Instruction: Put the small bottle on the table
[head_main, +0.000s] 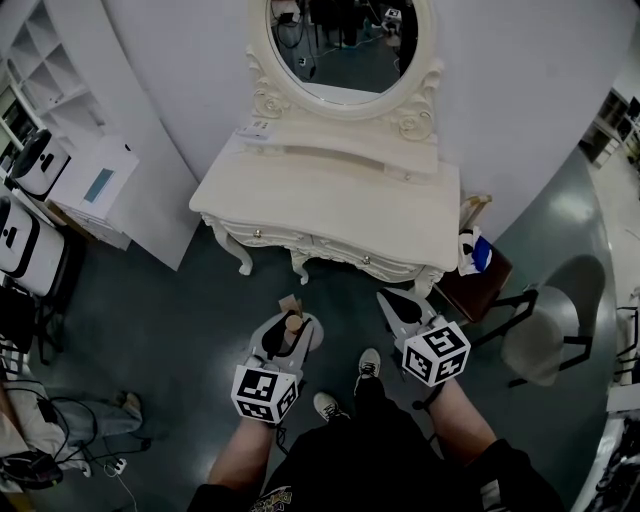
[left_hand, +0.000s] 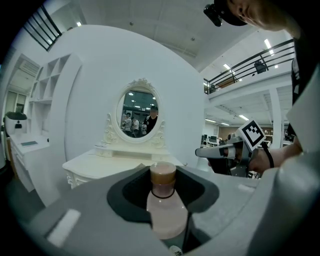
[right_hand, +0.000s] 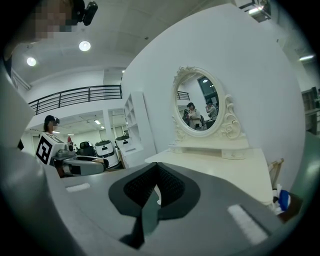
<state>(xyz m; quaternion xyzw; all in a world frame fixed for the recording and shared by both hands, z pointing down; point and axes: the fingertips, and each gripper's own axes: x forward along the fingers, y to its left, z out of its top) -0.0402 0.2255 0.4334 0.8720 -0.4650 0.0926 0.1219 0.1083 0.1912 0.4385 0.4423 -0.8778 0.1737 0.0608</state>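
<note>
A small pinkish bottle (left_hand: 166, 210) with a brown cap stands upright between the jaws of my left gripper (left_hand: 163, 186), which is shut on it. In the head view that bottle (head_main: 292, 323) and left gripper (head_main: 289, 330) hang over the dark floor, short of the white dressing table (head_main: 330, 200). My right gripper (head_main: 394, 304) is level with it to the right, also short of the table front. Its jaws (right_hand: 156, 194) are shut with nothing between them. The tabletop (right_hand: 225, 170) lies ahead of both grippers, with the tabletop (left_hand: 100, 165) slightly to the left of the left one.
An oval mirror (head_main: 345, 45) tops the table. A brown seat (head_main: 480, 275) with white and blue items stands at the table's right corner, a grey chair (head_main: 545, 340) beyond. White shelving (head_main: 60, 70) and white machines (head_main: 30, 240) line the left. The person's shoes (head_main: 367, 362) are below.
</note>
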